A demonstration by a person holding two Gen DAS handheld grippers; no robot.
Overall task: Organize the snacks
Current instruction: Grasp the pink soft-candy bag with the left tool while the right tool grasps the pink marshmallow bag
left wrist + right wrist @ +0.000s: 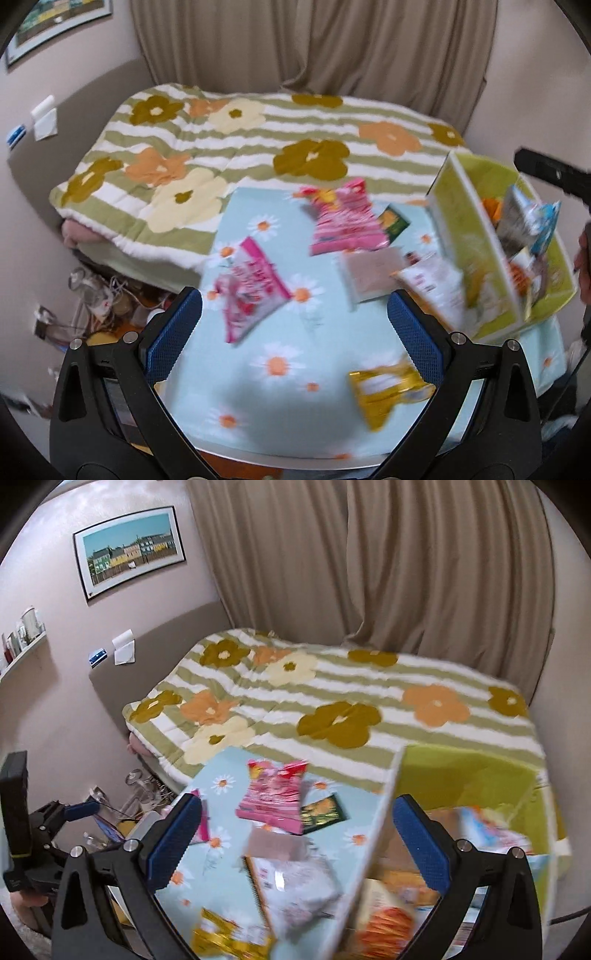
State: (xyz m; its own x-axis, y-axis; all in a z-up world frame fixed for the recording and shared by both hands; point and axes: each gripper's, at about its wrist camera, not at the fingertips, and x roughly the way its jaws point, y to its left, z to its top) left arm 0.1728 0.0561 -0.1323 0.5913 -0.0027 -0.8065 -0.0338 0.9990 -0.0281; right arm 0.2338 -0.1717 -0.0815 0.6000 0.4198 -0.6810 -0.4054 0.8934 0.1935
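Blue-padded left tongs (293,321) fill the bottom of the left wrist view, jaws spread wide and holding nothing, hovering over the daisy-print surface (258,398). Right by the near edge lies a yellow snack packet (388,387), blurred. Further out, a pink-and-white packet (251,291) lies on the left and a bigger pink striped bag (341,221) lies toward the far edge, with a small dark green packet (397,221) just beside it. Between those and the box lie a pale brownish pack (373,273) and a white packet (432,284), the white one touching the box wall.

Over to the lime-green box (461,206) on the right side of the surface: a white-edged divider splits it into compartments. The far compartment holds several packets standing on end, among them a silver-and-blue one (532,221) and something orange (493,206); too blurred to name.

Right tongs (297,849) are wide open too, empty, poised over the box's near wall (373,849), one finger over the surface and one over the box. Inside, orange and pale packets (391,926) show as a smear. Behind everything, the flowered bed (351,694).
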